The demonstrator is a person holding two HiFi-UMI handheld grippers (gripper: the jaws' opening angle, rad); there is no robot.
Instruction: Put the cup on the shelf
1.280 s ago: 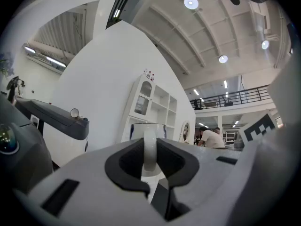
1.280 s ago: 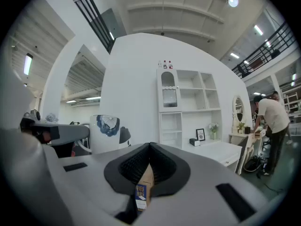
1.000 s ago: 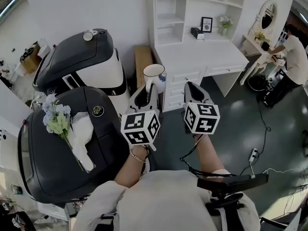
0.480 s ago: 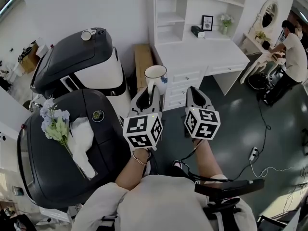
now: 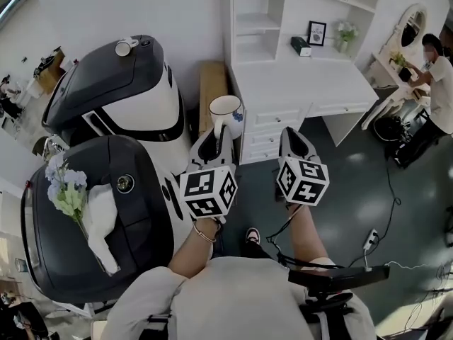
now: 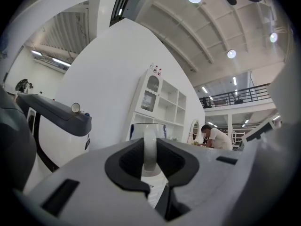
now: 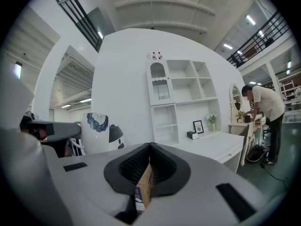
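A white cup (image 5: 226, 108) with a blue pattern hangs by its handle from my left gripper (image 5: 217, 134), which is shut on that handle. In the left gripper view the handle (image 6: 149, 150) stands upright between the dark pads, with the cup body (image 6: 146, 130) beyond. My right gripper (image 5: 289, 133) is level beside it, shut with nothing held; the cup (image 7: 95, 132) shows at the left of its view. The white shelf unit (image 5: 258, 23) rises over a white desk (image 5: 304, 83) ahead, also seen as shelves (image 7: 183, 93) in the right gripper view.
Two big black-and-white machines (image 5: 113, 83) (image 5: 92, 218) stand on the left, one bearing a flower bouquet (image 5: 67, 193). A cardboard box (image 5: 210, 91) leans beside the desk. A photo frame (image 5: 316, 32) and a small plant (image 5: 345, 34) sit on the desk. A person (image 5: 439, 76) stands far right. Cables (image 5: 371, 239) lie on the floor.
Both grippers have moved together with the cup and sit slightly lower in the head view. The machines have slid left as the person steps. The hold on the handle is unchanged.
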